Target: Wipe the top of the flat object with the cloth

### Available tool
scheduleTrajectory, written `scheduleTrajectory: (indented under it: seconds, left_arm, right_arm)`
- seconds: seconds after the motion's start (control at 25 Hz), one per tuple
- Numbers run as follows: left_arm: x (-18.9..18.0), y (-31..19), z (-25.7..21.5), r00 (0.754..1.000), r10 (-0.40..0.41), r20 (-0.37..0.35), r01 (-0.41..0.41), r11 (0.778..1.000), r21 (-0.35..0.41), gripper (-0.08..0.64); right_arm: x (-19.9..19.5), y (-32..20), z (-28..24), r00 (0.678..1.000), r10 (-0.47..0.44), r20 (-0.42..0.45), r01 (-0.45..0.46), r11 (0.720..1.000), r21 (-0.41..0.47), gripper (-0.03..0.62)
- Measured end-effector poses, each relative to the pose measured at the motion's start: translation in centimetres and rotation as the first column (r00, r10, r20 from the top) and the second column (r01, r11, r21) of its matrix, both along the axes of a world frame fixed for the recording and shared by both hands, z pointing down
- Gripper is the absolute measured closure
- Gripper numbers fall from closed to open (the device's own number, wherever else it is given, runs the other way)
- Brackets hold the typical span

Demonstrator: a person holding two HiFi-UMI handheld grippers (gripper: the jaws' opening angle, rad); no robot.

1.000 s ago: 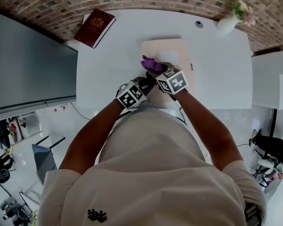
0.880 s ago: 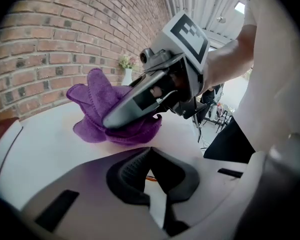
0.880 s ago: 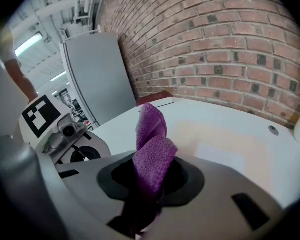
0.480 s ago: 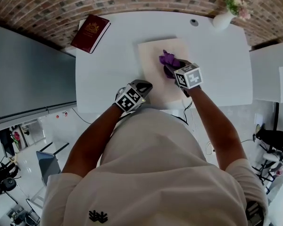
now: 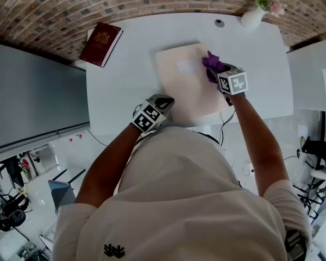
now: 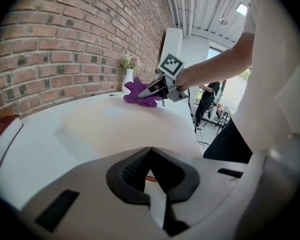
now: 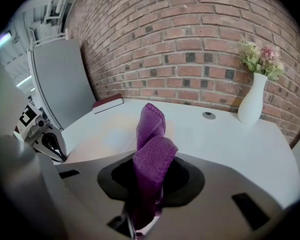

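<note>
A pale beige flat board (image 5: 187, 86) lies on the white table (image 5: 119, 86). My right gripper (image 5: 214, 72) is shut on a purple cloth (image 5: 213, 62) and holds it over the board's far right corner. In the right gripper view the purple cloth (image 7: 151, 149) stands up between the jaws. My left gripper (image 5: 162, 103) rests at the board's near left edge, shut with nothing in it. In the left gripper view the board (image 6: 125, 124) stretches ahead, with the cloth (image 6: 140, 91) and the right gripper (image 6: 162, 86) at its far end.
A dark red booklet (image 5: 100, 43) lies at the table's far left corner. A white vase with flowers (image 5: 254, 14) stands at the far right, near a small round cable hole (image 5: 220, 22). A brick wall (image 5: 60, 4) runs behind the table.
My right gripper has carried the purple cloth across the board from its near left part to its far right corner. The left gripper has stayed at the board's near edge.
</note>
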State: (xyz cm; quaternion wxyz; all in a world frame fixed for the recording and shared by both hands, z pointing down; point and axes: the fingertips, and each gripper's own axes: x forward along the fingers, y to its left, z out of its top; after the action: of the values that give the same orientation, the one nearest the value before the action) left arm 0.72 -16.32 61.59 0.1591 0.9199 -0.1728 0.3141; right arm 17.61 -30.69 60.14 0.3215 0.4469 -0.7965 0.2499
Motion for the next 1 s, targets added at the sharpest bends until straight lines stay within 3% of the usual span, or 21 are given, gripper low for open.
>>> scheduleTrajectory:
  seconds: [0.16, 0.32, 0.72, 0.88, 1.0]
  left_arm:
    - [0.2, 0.0, 0.1, 1.000, -0.001, 0.000, 0.001, 1.000, 0.000, 0.535]
    - [0.2, 0.0, 0.0, 1.000, -0.003, -0.002, 0.003, 1.000, -0.001, 0.535]
    - [0.2, -0.1, -0.1, 1.000, -0.002, -0.001, 0.002, 1.000, -0.006, 0.535]
    - [0.2, -0.1, -0.1, 1.000, 0.001, 0.001, -0.001, 1.000, -0.007, 0.535]
    - [0.1, -0.1, -0.1, 1.000, -0.002, 0.002, 0.002, 1.000, -0.009, 0.535]
  right_arm:
    - [1.7, -0.5, 0.2, 0.999, 0.040, -0.017, -0.040, 0.999, -0.004, 0.466]
    - [0.2, -0.5, -1.0, 0.999, 0.035, 0.017, -0.036, 0.999, 0.014, 0.466]
    - [-14.1, 0.9, -3.6, 0.966, -0.202, 0.159, 0.199, 0.979, 0.034, 0.466]
    - [-18.8, 1.7, -2.7, 0.943, -0.293, 0.155, 0.293, 0.956, 0.023, 0.466]
    - [-20.0, 1.7, -1.7, 0.939, -0.315, 0.135, 0.316, 0.949, 0.011, 0.466]
